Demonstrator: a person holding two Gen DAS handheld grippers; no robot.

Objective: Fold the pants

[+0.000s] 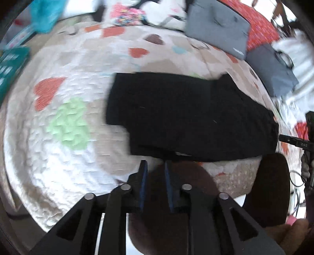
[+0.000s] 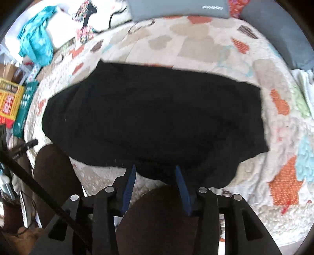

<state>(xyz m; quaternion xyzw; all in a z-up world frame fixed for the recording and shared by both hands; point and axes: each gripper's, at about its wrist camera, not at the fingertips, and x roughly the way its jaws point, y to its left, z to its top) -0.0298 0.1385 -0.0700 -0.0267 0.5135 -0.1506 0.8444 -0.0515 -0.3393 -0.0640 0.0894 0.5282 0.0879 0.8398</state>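
Black pants [image 1: 186, 113] lie folded into a compact block on a white quilt [image 1: 58, 149] patterned with coloured hearts. In the left wrist view my left gripper [image 1: 155, 163] hovers just short of the pants' near edge. Its blue pads [image 1: 144, 176] stand a narrow gap apart with nothing between them. In the right wrist view the pants [image 2: 153, 117] fill the middle of the quilt [image 2: 274, 206]. My right gripper [image 2: 156, 167] stands open at the near hem. Its blue pads [image 2: 129, 186] are well apart and do not press the cloth.
Grey laptop sleeves [image 1: 217, 25] [image 2: 176, 7] lie at the far edge of the bed. A teal cloth [image 2: 37, 45], a yellow crate [image 2: 9, 100] and a teal box [image 2: 25, 106] sit at the left. A person's dark-clothed legs [image 2: 55, 176] [image 1: 272, 188] are close below the grippers.
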